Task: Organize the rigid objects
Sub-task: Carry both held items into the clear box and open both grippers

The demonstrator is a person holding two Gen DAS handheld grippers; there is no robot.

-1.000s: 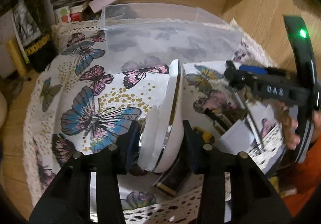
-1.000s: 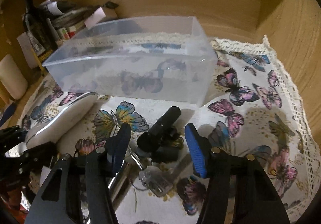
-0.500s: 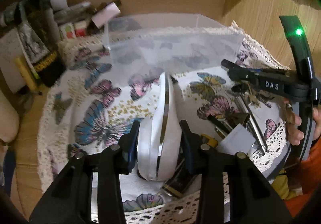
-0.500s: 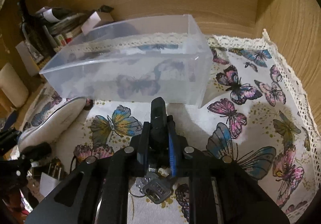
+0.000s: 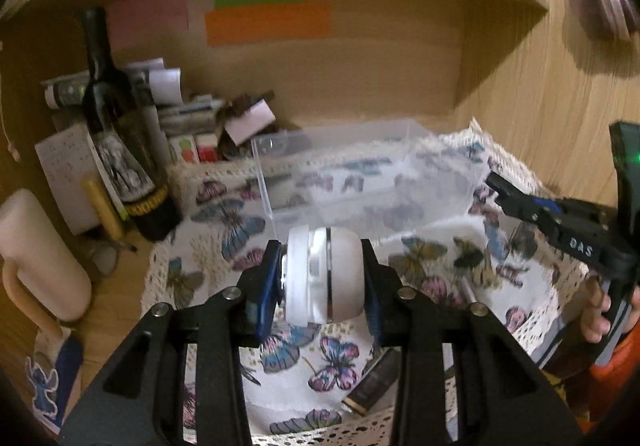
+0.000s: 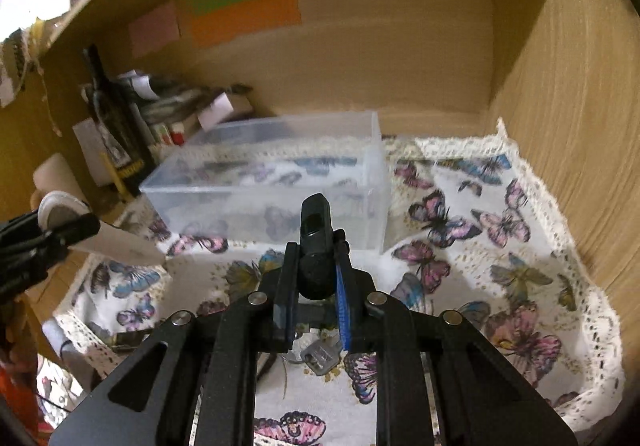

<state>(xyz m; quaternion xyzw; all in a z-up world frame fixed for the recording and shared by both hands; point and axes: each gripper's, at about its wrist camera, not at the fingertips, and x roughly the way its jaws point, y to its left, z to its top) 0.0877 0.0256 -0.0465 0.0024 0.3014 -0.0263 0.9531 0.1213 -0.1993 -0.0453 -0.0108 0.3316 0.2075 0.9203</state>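
My left gripper (image 5: pixel 322 282) is shut on a white, rounded gadget with a chrome band (image 5: pixel 324 278) and holds it in the air above the butterfly cloth, in front of the clear plastic bin (image 5: pixel 352 170). My right gripper (image 6: pixel 314 282) is shut on a black car key fob (image 6: pixel 316 242), lifted, with a silver key (image 6: pixel 320 356) hanging under it. The bin (image 6: pixel 272 186) stands just beyond the fob. The left gripper with the white gadget (image 6: pixel 100 238) shows at the left of the right wrist view; the right gripper (image 5: pixel 560 222) shows at the right of the left wrist view.
A dark wine bottle (image 5: pixel 120 142), papers and small boxes (image 5: pixel 200 118) stand at the back left. A white mug (image 5: pixel 36 258) stands at the left. A dark flat item (image 5: pixel 376 382) lies on the cloth (image 6: pixel 500 246) near the front edge. Wooden walls (image 6: pixel 580 106) enclose the back and right.
Both grippers rose from the cloth with their loads. The right gripper closed on the key fob a second ago and lifted it. The white gadget turned end-on in the left gripper.
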